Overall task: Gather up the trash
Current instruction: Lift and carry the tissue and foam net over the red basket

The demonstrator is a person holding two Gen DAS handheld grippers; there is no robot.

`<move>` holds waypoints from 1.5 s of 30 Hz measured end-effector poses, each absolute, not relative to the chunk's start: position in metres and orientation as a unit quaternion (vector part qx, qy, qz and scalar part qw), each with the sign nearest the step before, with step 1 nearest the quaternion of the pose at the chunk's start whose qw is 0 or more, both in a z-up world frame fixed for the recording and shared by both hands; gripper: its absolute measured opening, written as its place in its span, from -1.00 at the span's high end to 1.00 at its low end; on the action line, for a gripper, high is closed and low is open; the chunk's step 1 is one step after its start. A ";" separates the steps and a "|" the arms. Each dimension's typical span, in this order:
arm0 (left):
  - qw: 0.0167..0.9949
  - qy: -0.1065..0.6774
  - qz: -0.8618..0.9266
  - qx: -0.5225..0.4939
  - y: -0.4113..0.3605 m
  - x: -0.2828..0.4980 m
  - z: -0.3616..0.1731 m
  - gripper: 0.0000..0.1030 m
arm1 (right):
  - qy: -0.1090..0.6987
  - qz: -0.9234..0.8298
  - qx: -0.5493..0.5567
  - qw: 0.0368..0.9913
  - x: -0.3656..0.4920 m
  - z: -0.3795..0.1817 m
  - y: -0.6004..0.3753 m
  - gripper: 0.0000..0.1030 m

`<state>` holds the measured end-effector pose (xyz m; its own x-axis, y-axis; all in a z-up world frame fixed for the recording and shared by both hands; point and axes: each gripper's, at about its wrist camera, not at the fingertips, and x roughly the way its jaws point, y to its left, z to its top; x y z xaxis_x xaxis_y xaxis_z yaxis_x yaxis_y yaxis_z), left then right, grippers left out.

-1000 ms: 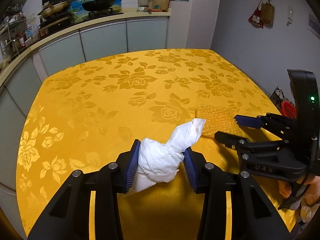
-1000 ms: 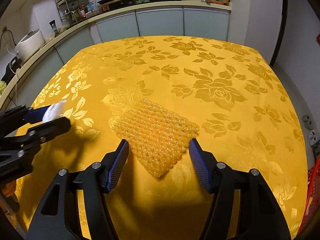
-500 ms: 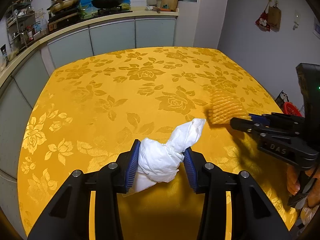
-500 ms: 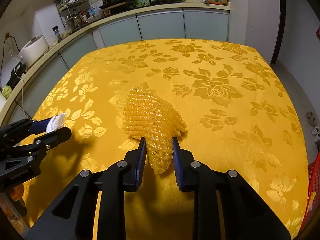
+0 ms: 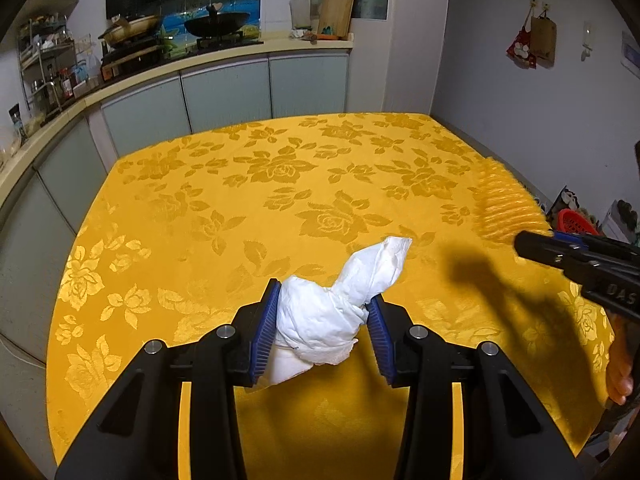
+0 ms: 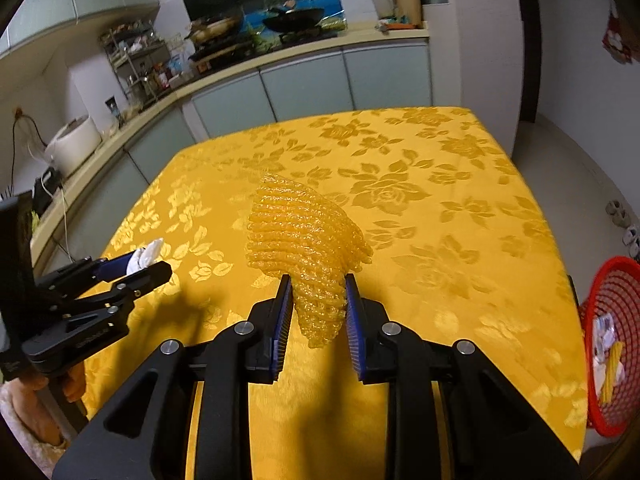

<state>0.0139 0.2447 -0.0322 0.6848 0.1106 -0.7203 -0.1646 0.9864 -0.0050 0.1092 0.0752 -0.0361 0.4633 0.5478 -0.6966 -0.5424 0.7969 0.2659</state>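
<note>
A table covered by a yellow floral-patterned cloth fills both views, with a red plastic mesh basket holding scraps beside its right edge. The right gripper pinches a sheet of yellow bubble wrap above the cloth. The left gripper clamps a crumpled white paper wad, likewise raised.
</note>
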 end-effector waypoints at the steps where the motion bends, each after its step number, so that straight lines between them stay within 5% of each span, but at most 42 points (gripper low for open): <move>1: 0.918 0.388 0.077 -0.031 0.242 0.013 -0.030 0.22 | 0.407 0.317 0.008 0.857 0.107 -0.034 0.071 0.51; 45: 0.944 0.324 -0.043 0.051 0.087 0.026 0.036 0.22 | 0.302 0.169 0.146 0.927 0.045 0.044 -0.132 0.51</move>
<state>0.0261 0.0875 0.0355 0.7865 -0.0474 -0.6158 0.1138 0.9911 0.0691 0.0450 -0.1318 0.0439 0.7608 0.4015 -0.5099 -0.2259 0.9004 0.3719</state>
